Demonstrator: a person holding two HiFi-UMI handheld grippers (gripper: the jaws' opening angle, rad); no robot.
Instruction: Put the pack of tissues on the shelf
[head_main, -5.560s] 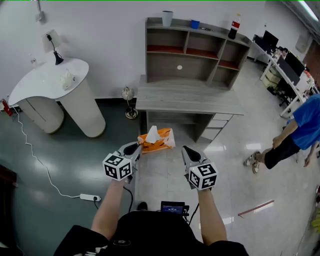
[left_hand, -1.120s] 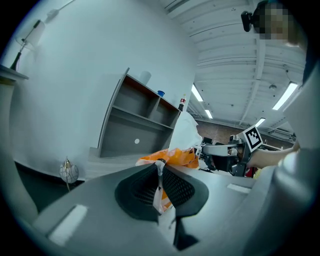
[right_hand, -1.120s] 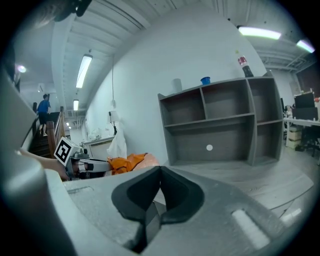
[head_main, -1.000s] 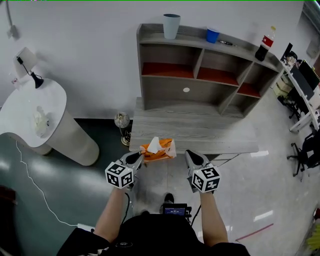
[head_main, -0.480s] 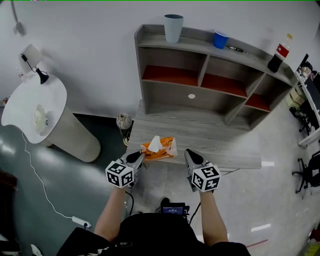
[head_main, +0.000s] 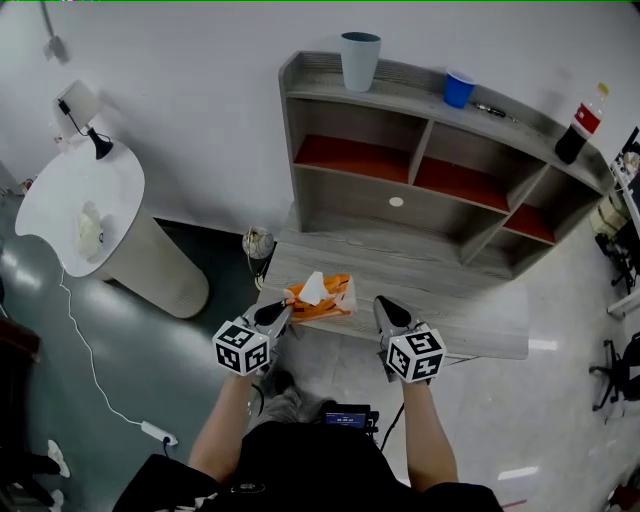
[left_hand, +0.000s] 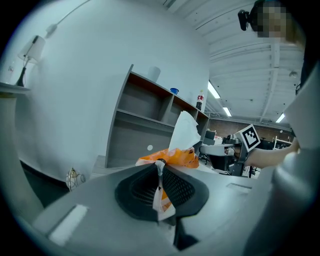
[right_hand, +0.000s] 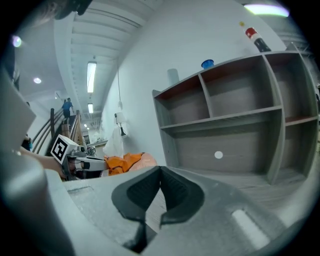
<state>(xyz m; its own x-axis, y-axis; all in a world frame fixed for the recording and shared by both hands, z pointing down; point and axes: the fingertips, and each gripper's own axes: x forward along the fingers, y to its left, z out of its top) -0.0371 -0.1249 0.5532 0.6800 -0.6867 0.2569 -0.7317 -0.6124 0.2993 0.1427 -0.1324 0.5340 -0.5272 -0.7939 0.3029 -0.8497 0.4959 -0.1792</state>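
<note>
Two tongs were up in front of the person. The left tongs (head_main: 281, 312) were clamped on a thin flap of the orange wrapper (left_hand: 172, 158) of the pack of tissues (head_main: 320, 297), and the right tongs (head_main: 384, 306) were pressed together with nothing between them. The pack appeared to hang over the near edge of the desk (head_main: 430, 275), well short of the shelf (head_main: 421, 166) at the desk's back. The likeliest trouble was that grip: only film was pinched, so the pack could slip out, or the wrapper tear, if it swung during the reach. The loose white tissue (head_main: 311, 288) standing out of the top could also snag on a shelf board, and aiming high risked knocking the cup (head_main: 360, 60) on top. The left gripper view alone showed the film caught between the pads. The head view showed merely the pack beside the tip, but it alone laid out how far off the open compartments lay.
</note>
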